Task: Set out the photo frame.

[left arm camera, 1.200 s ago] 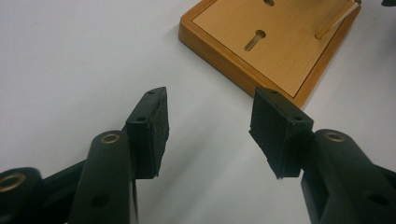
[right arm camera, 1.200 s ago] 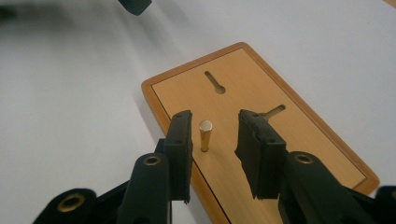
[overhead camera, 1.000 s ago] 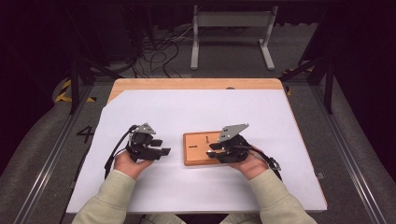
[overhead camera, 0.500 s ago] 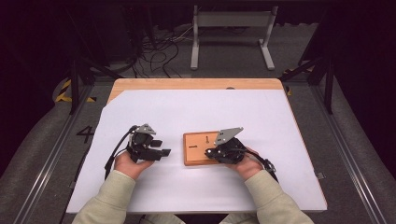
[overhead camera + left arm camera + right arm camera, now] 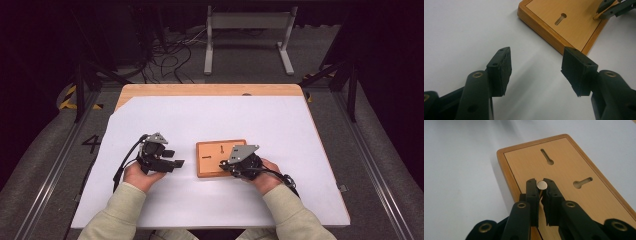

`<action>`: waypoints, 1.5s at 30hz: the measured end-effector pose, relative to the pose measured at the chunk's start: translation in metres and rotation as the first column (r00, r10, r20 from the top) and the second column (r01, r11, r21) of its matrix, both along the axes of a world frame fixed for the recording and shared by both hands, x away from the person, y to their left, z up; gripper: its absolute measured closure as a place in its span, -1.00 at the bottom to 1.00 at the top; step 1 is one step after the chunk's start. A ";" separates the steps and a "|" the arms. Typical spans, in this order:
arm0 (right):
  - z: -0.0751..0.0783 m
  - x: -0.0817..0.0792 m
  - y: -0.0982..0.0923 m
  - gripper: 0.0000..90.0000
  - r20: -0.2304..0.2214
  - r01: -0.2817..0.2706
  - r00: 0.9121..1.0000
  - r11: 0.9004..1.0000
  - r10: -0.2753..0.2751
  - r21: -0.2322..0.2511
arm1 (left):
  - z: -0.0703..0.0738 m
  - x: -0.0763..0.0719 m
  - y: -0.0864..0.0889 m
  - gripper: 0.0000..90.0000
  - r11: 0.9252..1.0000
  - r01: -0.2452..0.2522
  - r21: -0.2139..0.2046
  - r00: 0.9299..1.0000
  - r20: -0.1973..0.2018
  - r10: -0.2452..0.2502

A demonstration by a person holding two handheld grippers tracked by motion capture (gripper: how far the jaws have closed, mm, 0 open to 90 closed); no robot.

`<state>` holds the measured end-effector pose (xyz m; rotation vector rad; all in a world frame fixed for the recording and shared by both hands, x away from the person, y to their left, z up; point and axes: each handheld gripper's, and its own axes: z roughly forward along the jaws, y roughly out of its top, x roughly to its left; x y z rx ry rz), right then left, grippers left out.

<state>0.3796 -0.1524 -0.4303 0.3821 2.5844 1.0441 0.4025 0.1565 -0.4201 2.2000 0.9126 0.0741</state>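
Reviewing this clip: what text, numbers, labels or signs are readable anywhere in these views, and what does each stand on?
"4": a dark figure on the grey floor, left of the table, at in the high view.
Yellow-and-black hazard stripes on the floor beside the table's far left corner: a marking, no words.
The wooden board, the white sheet and both grippers carry no readable text.

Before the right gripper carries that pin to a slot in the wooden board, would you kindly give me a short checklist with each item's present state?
1. Right gripper has just been closing; its pads now clamp the pin: ok.
2. Pin's round head stands clear above the pads: ok.
3. Both keyhole slots, near and far, unobstructed: ok.
4. Wooden board flat on the white sheet: ok.
5. Left gripper open, empty, off the board: ok.
6. Pin squareness to the slot: cannot tell.
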 end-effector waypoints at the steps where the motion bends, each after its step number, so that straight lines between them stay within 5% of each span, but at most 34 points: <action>1: 0.000 -0.002 0.000 0.86 0.011 0.000 1.000 1.000 0.000 -0.008 | 0.000 0.000 0.000 -0.08 1.000 -0.001 -0.003 1.000 -0.003 0.001; 10: -0.001 -0.020 0.004 0.87 0.136 -0.010 0.991 0.997 0.021 -0.080 | 0.003 0.002 -0.006 -0.08 1.000 0.017 -0.009 1.000 0.007 -0.017; 18: -0.005 -0.033 0.005 0.87 0.211 0.002 0.977 0.995 0.018 -0.096 | 0.005 0.003 -0.013 -0.10 0.999 0.033 -0.025 0.999 0.000 -0.033; 26: -0.012 -0.045 0.005 0.87 0.282 0.028 0.959 0.996 -0.004 -0.081 | 0.011 0.008 -0.018 -0.25 0.995 0.010 -0.102 1.000 0.006 -0.009; 45: -0.022 -0.062 0.007 0.87 0.383 0.075 0.923 0.994 -0.041 -0.074 | 0.012 0.024 -0.048 -0.40 0.988 -0.004 -0.153 1.000 -0.010 0.002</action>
